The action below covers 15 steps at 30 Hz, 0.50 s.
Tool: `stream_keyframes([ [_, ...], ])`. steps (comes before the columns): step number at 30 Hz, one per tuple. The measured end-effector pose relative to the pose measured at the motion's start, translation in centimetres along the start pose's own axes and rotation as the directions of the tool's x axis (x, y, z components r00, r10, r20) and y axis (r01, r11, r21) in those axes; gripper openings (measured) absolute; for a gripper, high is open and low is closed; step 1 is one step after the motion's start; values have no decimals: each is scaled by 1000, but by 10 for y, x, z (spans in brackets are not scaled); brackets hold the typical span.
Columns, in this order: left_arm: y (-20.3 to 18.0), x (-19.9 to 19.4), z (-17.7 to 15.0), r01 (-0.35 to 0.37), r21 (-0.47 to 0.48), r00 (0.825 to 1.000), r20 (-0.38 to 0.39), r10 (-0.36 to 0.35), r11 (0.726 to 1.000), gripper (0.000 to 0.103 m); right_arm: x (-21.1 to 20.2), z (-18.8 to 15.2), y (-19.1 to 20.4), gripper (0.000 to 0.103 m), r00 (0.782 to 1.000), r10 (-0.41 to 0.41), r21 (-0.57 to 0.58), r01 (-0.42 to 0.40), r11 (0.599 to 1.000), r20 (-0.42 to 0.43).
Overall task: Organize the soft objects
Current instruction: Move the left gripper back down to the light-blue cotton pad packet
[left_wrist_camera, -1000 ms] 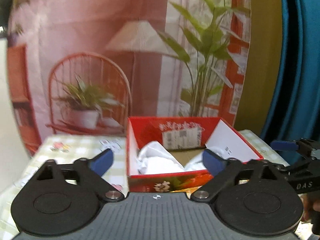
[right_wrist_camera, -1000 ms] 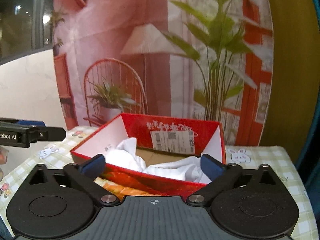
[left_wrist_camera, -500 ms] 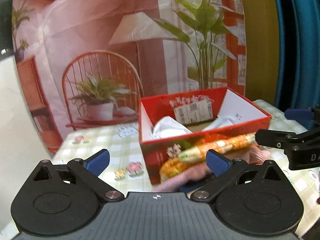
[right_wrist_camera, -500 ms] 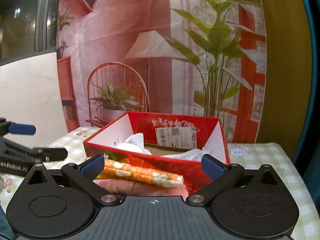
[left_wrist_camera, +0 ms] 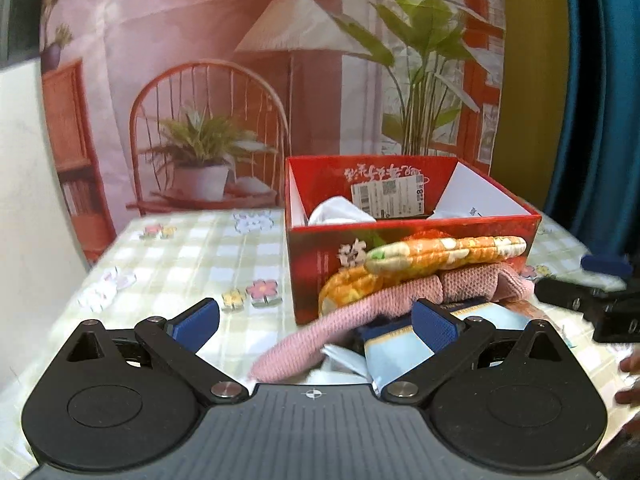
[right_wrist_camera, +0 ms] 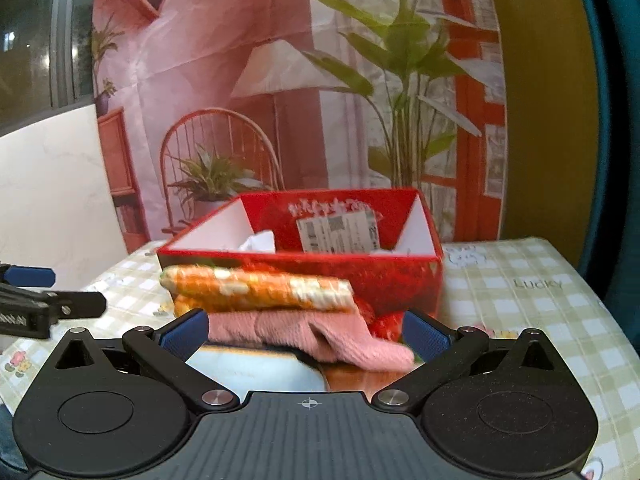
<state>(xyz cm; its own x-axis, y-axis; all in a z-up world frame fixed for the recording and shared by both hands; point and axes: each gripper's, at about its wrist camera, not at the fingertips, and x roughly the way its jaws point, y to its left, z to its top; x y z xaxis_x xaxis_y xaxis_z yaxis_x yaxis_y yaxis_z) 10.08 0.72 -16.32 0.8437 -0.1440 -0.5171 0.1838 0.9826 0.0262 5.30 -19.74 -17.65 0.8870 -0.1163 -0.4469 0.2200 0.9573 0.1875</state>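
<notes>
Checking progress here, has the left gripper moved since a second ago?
Yes. The left gripper has backed away from the red box; the folded stack now shows in front of it.

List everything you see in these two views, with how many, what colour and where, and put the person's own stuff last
Box: one, red, open top, on the table behind the pile.
White cloth: crumpled, white, inside the box; count unclear.
Quilted cloth: one, orange with white and green print, top of the pile in front of the box.
Knit cloth: one, pink, under the quilted cloth, one end trailing toward the camera.
Light blue item: one, pale blue with dark trim, bottom of the pile; kind unclear.
Tablecloth: one, green and white check with flowers and rabbits.
Backdrop: one, printed with chair, lamp and plants, behind the table.
Left gripper: one, black with blue pads, open, at the pile.
Right gripper: same, open.
Hand: part, right edge of the left wrist view.
</notes>
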Motion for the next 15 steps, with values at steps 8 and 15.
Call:
stream_keyframes([
  [8,-5,9,-23,52,-4,995,-81,-52,999,103,3,-28,4,102,997,1,-9,-2,1000,-77],
  [15,-10,15,-44,125,11,981,-150,-122,992,103,4,-42,19,103,984,1,-88,-17,996,-176],
])
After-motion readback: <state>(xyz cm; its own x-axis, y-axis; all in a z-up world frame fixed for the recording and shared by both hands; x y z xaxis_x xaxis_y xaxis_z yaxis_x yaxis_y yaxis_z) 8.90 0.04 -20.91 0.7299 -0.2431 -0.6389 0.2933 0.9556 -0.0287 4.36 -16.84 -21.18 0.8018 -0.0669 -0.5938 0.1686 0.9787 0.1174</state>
